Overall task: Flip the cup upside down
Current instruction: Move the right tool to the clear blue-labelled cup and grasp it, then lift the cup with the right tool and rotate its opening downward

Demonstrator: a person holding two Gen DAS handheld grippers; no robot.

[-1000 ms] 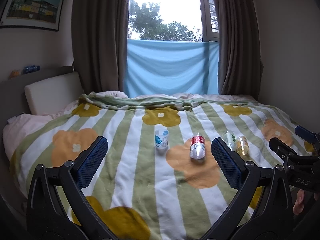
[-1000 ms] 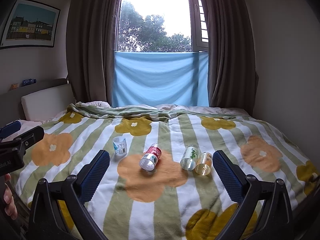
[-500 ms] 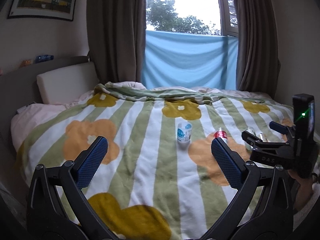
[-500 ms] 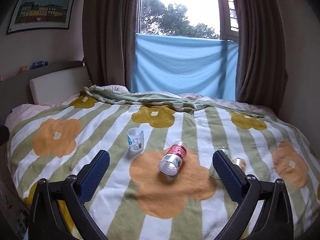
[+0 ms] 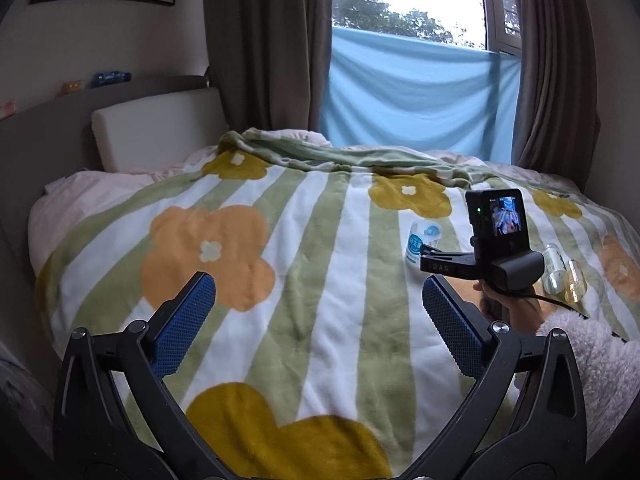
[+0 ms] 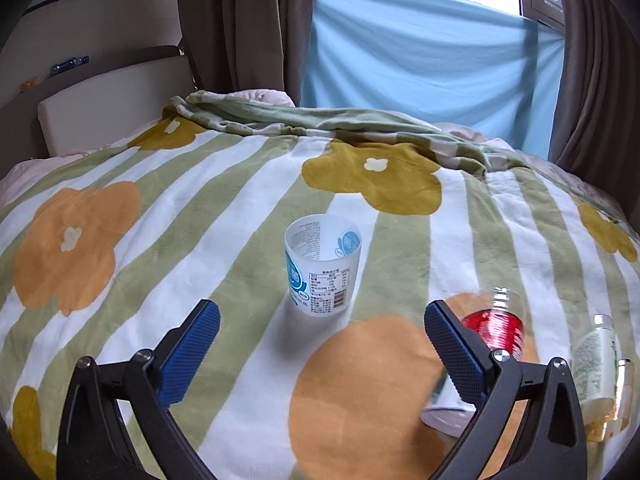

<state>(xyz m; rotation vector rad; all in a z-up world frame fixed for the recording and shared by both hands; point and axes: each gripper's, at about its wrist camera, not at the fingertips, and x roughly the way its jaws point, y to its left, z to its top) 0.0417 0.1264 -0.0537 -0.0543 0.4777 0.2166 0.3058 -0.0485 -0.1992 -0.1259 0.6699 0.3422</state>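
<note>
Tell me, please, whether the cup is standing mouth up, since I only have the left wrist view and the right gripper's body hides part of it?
Observer: Yes. In the right wrist view the cup stands upright on the blanket, with its open mouth facing up.
Operator: Thank you. Are the right gripper's fingers on it?
Observer: No. The right gripper is open, and the cup sits centred ahead between its fingers, touched by neither.
Operator: Is anything lying close by?
Observer: A red-labelled bottle lies on its side to the right of the cup, partly behind the right finger.
</note>
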